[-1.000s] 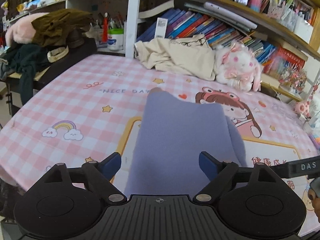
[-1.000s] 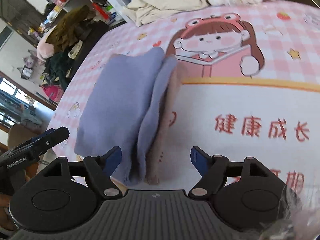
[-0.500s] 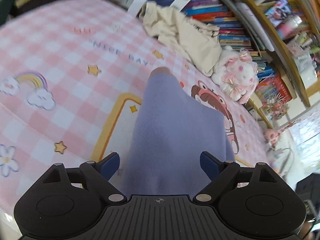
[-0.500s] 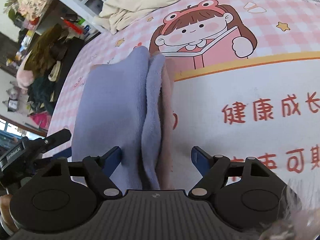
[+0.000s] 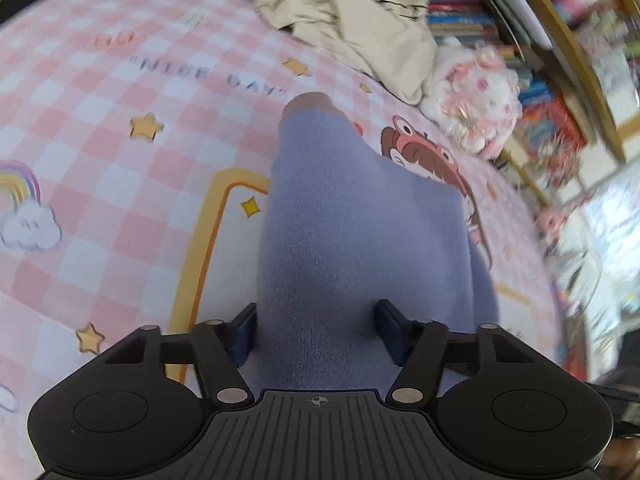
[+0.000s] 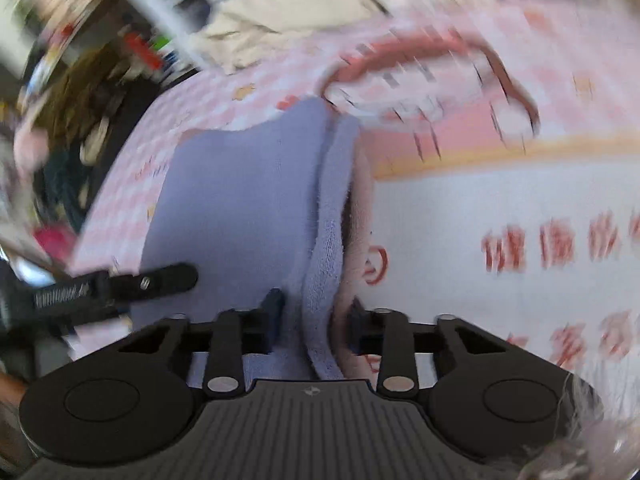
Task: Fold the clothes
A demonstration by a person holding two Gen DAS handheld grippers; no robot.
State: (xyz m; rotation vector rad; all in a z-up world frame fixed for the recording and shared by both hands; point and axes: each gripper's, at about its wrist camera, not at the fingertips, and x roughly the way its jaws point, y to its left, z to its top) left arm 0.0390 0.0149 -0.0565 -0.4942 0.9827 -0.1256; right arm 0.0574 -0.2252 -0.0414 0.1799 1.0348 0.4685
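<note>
Lavender knitted garment, soft and fine-ribbed, lies folded lengthwise on the pink-and-white checked cartoon-print tablecloth, inward from its edges, over the orange-framed white panel. A beige-pink inner layer shows at its far end and along its right-hand fold, where fuzzy stacked edges form a ridge.

Left gripper: black body, blue-padded fingers, drawn in against both flanks of the near end of the garment, which bulges up between them. Half a second ago these fingers stood wide apart with cloth lying loose between them.

Right gripper: fingers pressed onto the layered right edge of the garment, clamping the ridge. Earlier they were spread clear of it. The right view is now motion-blurred.

A crumpled cream cloth and a white-and-pink plush toy rest at the tablecloth's far edge, below wooden bookshelves.
</note>
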